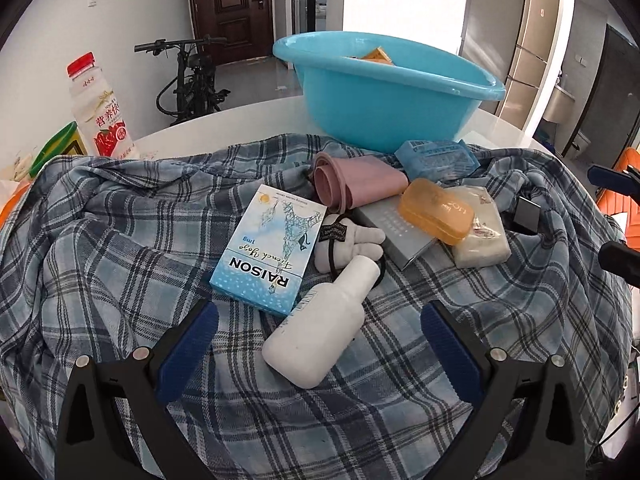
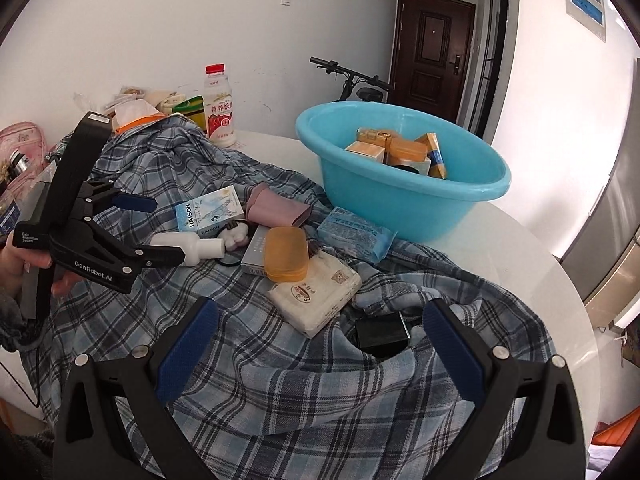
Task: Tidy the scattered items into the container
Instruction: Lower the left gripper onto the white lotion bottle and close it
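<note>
A blue basin [image 1: 384, 92] [image 2: 400, 200] at the back of the table holds several small boxes. In front of it, loose items lie on a plaid cloth [image 1: 120, 260]: a white bottle [image 1: 320, 320] [image 2: 192, 250], a RAISON box [image 1: 268, 248], a pink roll [image 1: 356, 184], an orange case [image 1: 438, 210] [image 2: 286, 254], a tissue pack [image 2: 316, 292], a blue pack [image 2: 356, 236] and a black box [image 2: 382, 334]. My left gripper [image 1: 319, 312] [image 2: 158, 229] is open with the white bottle lying between its fingers. My right gripper [image 2: 320, 306] [image 1: 604, 216] is open, low over the cloth near the black box.
A drink bottle with a red cap [image 1: 100, 112] [image 2: 219, 108] stands at the table's far left beside clutter. The round white table [image 2: 520, 264] shows bare at the right. A hand [image 2: 24, 264] holds the left gripper. A bicycle [image 1: 192, 76] stands behind.
</note>
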Available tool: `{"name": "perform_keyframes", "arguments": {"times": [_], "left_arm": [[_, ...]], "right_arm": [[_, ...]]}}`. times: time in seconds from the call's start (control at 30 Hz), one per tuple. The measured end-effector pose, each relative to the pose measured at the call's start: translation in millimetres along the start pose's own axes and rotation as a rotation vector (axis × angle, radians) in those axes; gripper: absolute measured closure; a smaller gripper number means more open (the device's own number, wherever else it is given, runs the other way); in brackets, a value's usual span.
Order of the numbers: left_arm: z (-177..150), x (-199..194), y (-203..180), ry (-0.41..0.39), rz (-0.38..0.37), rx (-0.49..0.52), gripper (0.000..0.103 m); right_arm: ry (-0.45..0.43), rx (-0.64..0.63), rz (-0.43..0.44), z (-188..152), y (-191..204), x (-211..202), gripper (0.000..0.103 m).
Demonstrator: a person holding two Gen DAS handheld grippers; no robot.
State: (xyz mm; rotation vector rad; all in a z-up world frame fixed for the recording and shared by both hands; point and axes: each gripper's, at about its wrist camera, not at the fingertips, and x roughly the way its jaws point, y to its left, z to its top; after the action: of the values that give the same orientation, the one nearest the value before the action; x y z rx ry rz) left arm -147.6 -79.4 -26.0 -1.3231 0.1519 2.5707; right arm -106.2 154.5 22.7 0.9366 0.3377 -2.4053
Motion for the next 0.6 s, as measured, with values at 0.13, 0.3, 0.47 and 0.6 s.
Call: {"name": "perform_keyframes", "arguments": {"times": [0.13,0.3,0.47,0.6], "left_arm": [[-2.4,8.9,2.7,0.026,-0.007,0.022,0.018],[-6.7,16.3,-6.7,0.045,-0.046,0.081,0.042],[-8.8,14.7,-12.6,0.053,-0.071,0.119,0.060],[-12.3,11.5,-16.4,0.063,-0.067,0.143,0.061]], "right_arm": [[0.022,0.015,0.009,-1.0,-2.2,7.9,0.001],[0.036,0.023,-0.001,-4.5,-6.7,12.7,0.001],[0.046,0.030,-0.021,-10.7,-13.4,9.7,0.001],[0.060,0.038,-0.026,-14.8,-18.7,8.4,0.001]]}}
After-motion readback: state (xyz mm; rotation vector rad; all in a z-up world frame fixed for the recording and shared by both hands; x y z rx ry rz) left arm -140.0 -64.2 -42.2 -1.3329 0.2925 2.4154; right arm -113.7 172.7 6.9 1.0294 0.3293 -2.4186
